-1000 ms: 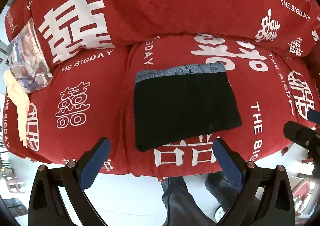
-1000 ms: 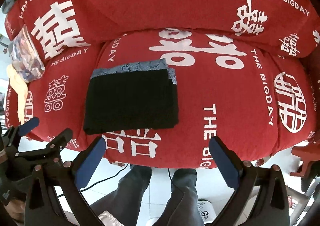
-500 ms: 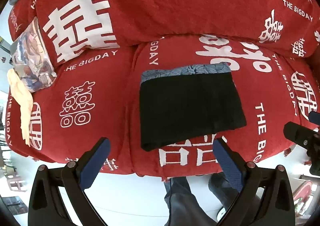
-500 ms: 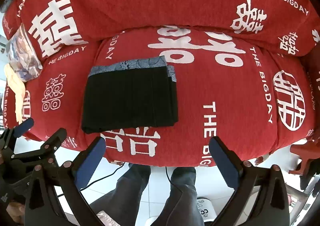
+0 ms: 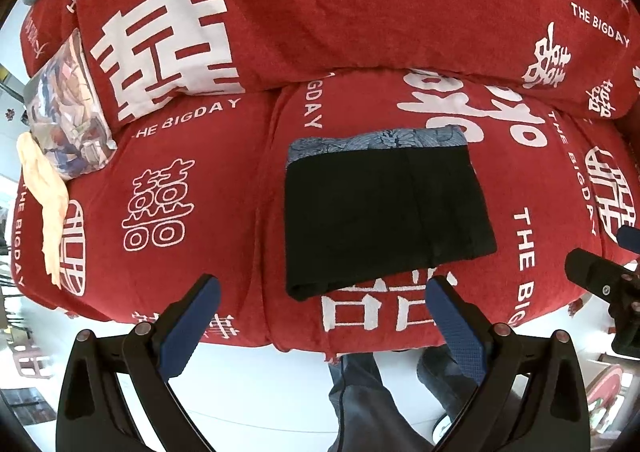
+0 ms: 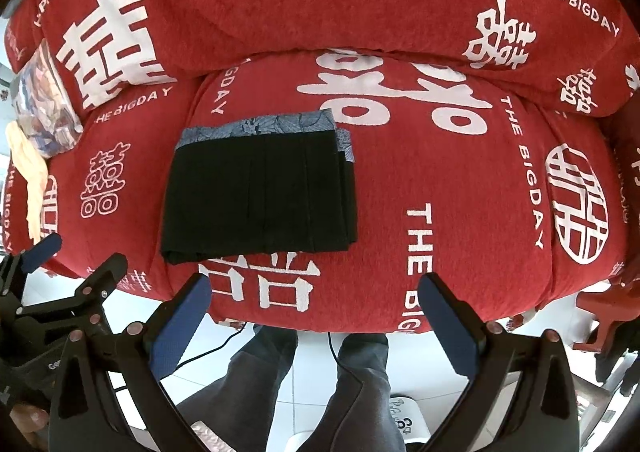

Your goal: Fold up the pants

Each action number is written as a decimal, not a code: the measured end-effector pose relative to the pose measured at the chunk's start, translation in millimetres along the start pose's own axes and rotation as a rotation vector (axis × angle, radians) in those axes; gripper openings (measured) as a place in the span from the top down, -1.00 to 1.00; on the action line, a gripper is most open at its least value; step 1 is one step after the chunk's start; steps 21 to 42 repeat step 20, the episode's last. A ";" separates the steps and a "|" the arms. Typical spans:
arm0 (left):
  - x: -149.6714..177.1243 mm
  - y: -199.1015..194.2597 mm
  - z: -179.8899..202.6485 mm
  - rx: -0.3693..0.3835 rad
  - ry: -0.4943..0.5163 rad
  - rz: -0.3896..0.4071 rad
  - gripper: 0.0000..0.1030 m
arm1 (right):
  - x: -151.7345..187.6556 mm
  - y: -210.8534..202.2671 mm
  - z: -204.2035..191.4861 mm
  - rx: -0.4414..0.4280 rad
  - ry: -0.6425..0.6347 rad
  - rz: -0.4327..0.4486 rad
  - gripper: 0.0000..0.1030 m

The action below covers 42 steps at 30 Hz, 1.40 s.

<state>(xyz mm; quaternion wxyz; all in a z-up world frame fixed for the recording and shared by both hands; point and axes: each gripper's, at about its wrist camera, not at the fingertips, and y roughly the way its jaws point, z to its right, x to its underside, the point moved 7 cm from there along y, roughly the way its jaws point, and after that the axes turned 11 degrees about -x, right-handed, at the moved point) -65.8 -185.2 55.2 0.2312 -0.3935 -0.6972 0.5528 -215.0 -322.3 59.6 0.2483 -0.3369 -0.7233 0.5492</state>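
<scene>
The pants (image 5: 384,212) lie folded (a patterned blue band along the far edge) on the red sofa (image 5: 200,172), apart from both empty, wide-open grippers, left (image 5: 326,316) and right (image 6: 316,312).

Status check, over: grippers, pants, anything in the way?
Left gripper open, right gripper open, both empty. Pants folded flat on sofa. Nothing on them; pillow far left.
</scene>
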 end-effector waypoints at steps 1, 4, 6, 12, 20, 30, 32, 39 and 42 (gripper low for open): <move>-0.3 0.0 -0.3 0.002 -0.002 -0.001 -0.99 | -0.6 0.3 -0.1 0.003 -0.001 -0.001 -0.99; -1.2 0.3 -0.8 0.000 -0.001 -0.001 -0.99 | -3.1 0.7 -0.9 0.009 -0.014 -0.004 -0.99; -1.8 0.7 -1.0 -0.002 0.000 -0.002 -0.99 | -3.9 0.4 -2.0 0.013 -0.021 -0.005 -0.99; -2.1 1.0 -0.3 0.011 -0.006 -0.002 -0.99 | -5.5 2.0 -3.5 0.018 -0.034 -0.012 -0.99; -4.3 -0.4 -1.2 0.052 -0.044 0.011 -0.99 | -6.0 3.6 -5.2 0.019 -0.038 -0.017 -0.99; -4.3 -0.4 -1.2 0.052 -0.044 0.011 -0.99 | -6.0 3.6 -5.2 0.019 -0.038 -0.017 -0.99; -4.3 -0.4 -1.2 0.052 -0.044 0.011 -0.99 | -6.0 3.6 -5.2 0.019 -0.038 -0.017 -0.99; -4.3 -0.4 -1.2 0.052 -0.044 0.011 -0.99 | -6.0 3.6 -5.2 0.019 -0.038 -0.017 -0.99; -4.3 -0.4 -1.2 0.052 -0.044 0.011 -0.99 | -6.0 3.6 -5.2 0.019 -0.038 -0.017 -0.99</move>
